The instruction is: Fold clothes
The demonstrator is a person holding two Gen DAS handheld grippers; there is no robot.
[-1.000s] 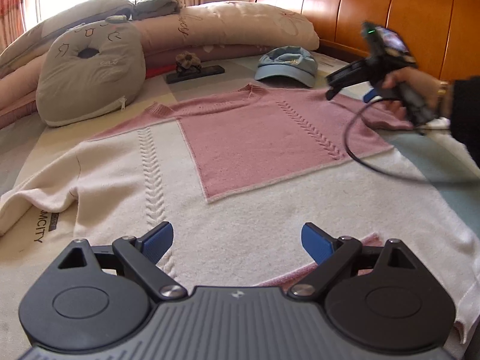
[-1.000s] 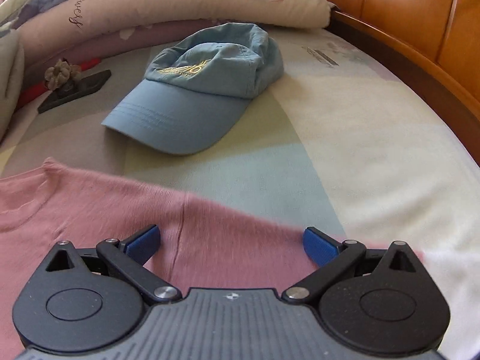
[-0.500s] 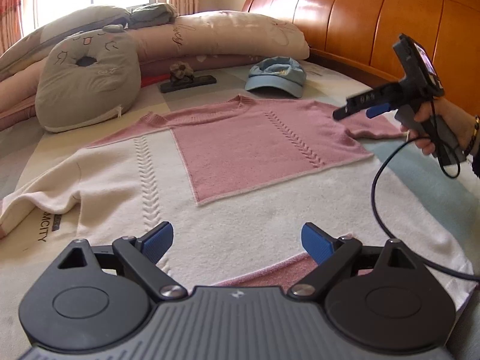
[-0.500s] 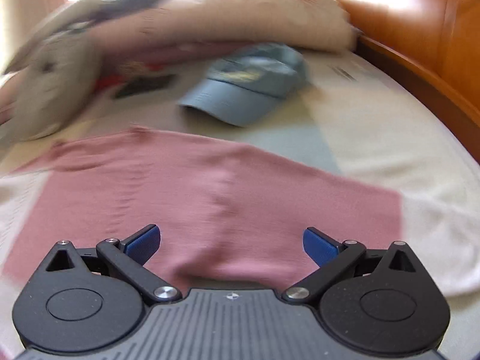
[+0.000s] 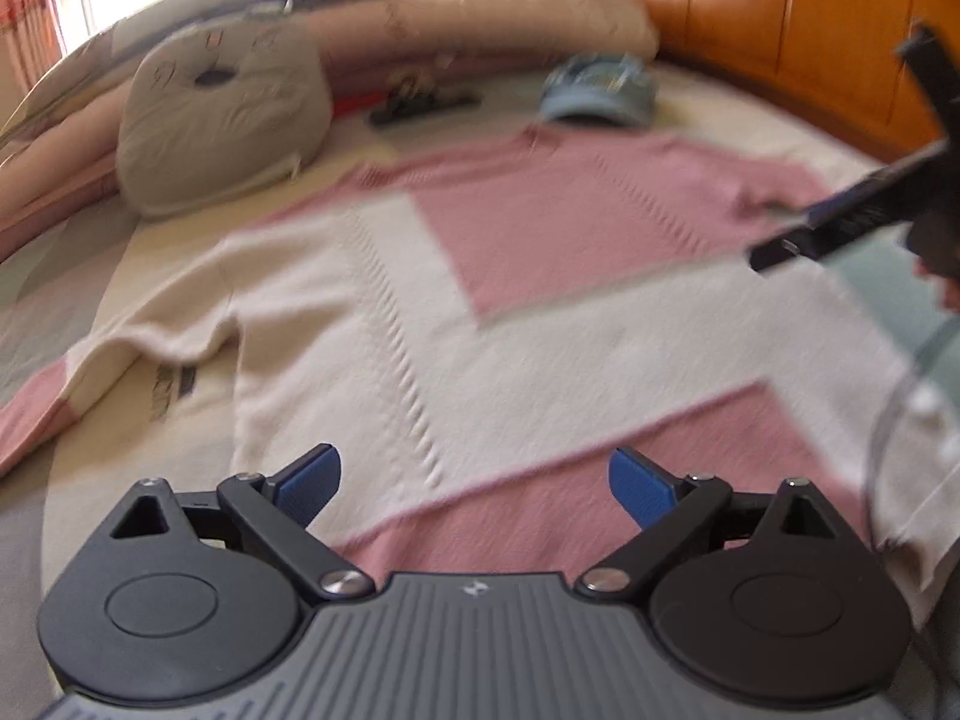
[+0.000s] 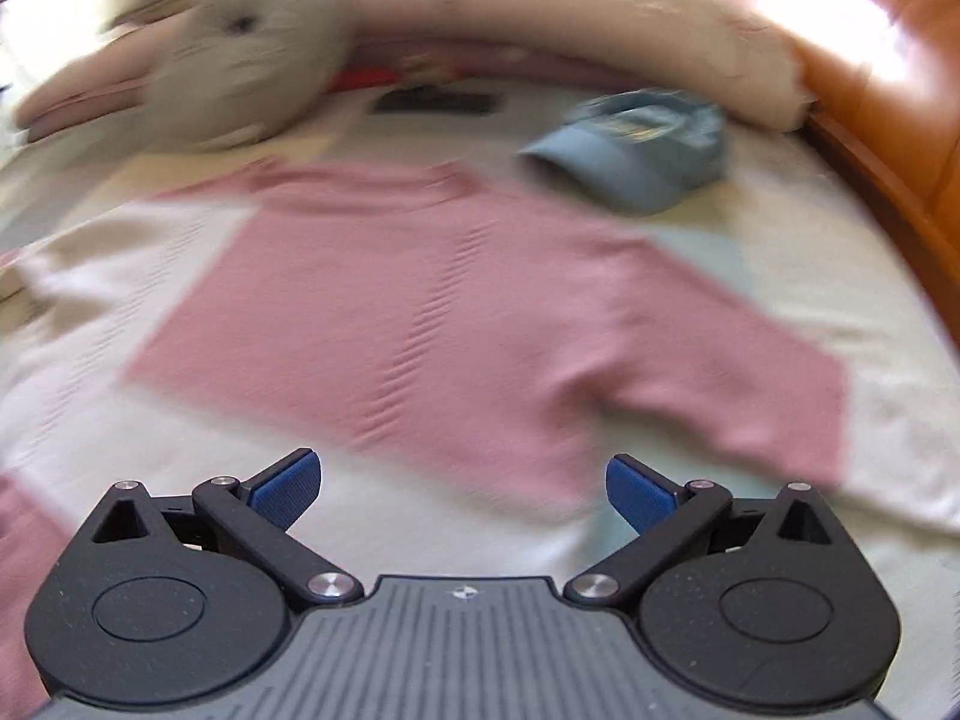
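On the bed (image 5: 90,252) the sweater (image 5: 540,324) lies spread flat, pink and cream, its neck toward the cap (image 6: 636,150). Above its hem hangs the left gripper (image 5: 474,480), jaws wide apart and holding nothing. Over the sweater's cream part near the pink sleeve, the right gripper (image 6: 462,486) is likewise spread and empty. Left of the cap leans a grey pillow (image 5: 222,114). Both views are blurred.

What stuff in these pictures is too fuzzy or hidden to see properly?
- Blue cap: its yellow logo is unreadable in both views, smeared by motion blur.
- Sweater: its near hem is hidden behind the left gripper in the left wrist view.
- Right gripper: cut off by the left wrist view's right edge.
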